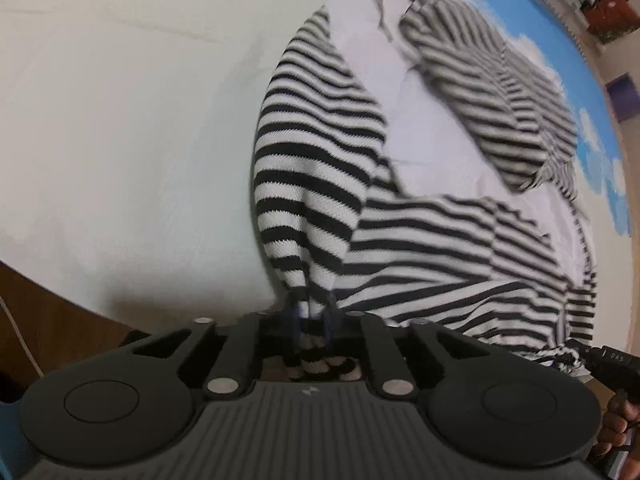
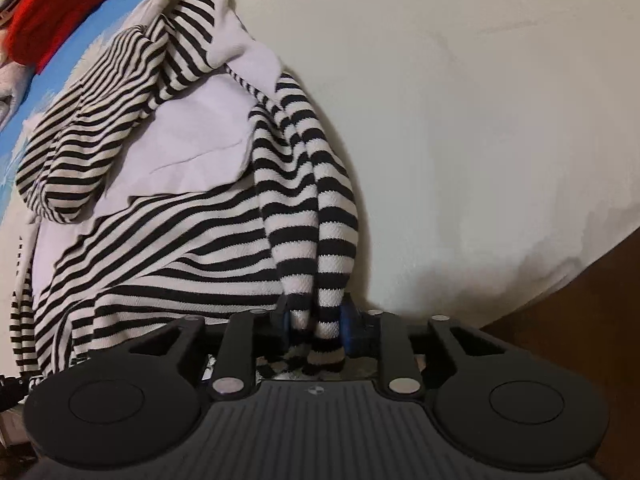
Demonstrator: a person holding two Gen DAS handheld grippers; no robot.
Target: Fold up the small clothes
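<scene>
Striped black-and-white knit, that's the garment (image 1: 320,184) in play, sprawled on a pale sheet (image 1: 120,140) with its plain white lining (image 2: 192,136) showing through the middle. Left gripper (image 1: 314,320) is clamped on a bunched striped fold at the near edge, fabric squeezed tight between its jaws. Right gripper (image 2: 316,324) pinches a twisted striped hem too, blue pads (image 2: 347,328) hugging the cloth on both sides. Far off in the right wrist view, something red (image 2: 60,12) sits at the top left on a blue patterned cover (image 2: 44,92). Brown wood (image 2: 580,320) shows near right, past the sheet's edge.
</scene>
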